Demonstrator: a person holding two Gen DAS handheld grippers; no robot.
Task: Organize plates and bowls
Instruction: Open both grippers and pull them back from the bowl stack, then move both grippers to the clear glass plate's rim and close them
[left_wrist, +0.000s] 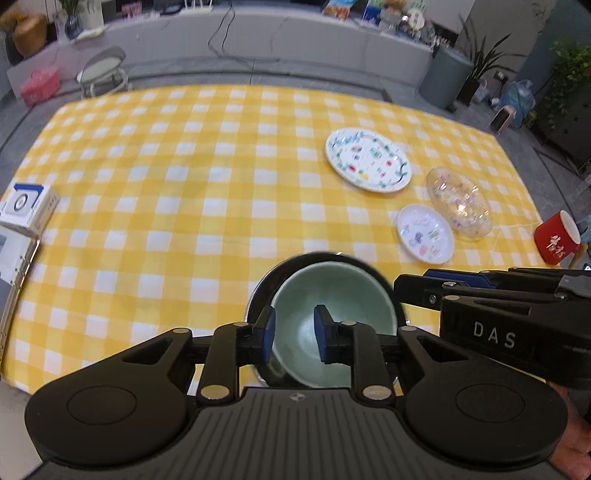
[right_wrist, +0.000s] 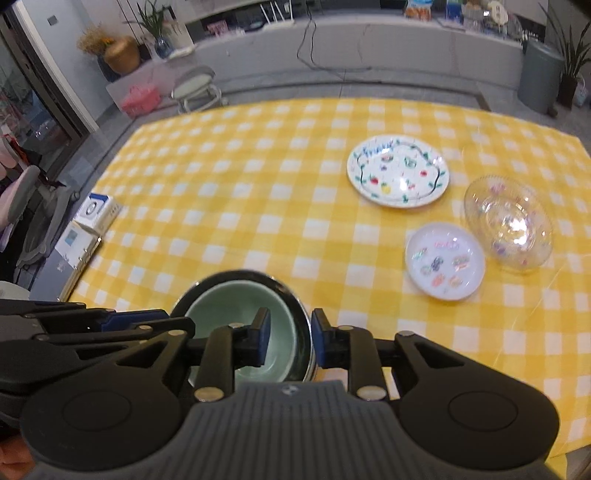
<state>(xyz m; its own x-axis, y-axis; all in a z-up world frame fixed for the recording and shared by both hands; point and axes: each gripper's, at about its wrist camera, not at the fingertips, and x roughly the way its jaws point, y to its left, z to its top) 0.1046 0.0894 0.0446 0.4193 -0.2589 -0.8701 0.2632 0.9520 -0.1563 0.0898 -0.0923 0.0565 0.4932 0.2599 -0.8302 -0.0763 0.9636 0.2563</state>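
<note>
A pale green bowl (left_wrist: 332, 295) sits nested inside a dark steel bowl (left_wrist: 291, 262) near the table's front edge. My left gripper (left_wrist: 294, 336) is open, its fingers straddling the left rim of the green bowl. My right gripper (right_wrist: 290, 338) is open, its fingers straddling the right rim of the two bowls; the green bowl (right_wrist: 225, 310) and steel bowl (right_wrist: 295, 295) also show in the right wrist view. A large decorated plate (left_wrist: 367, 159) (right_wrist: 398, 170), a small decorated plate (left_wrist: 424, 233) (right_wrist: 445, 260) and a clear glass bowl (left_wrist: 459, 203) (right_wrist: 508, 223) lie to the right.
The table has a yellow checked cloth (left_wrist: 184, 184). A white and blue box (left_wrist: 26, 208) and a binder (right_wrist: 74, 254) lie at the left edge. A red mug (left_wrist: 557, 238) stands at the right edge. A stool (left_wrist: 101, 72) stands beyond the table.
</note>
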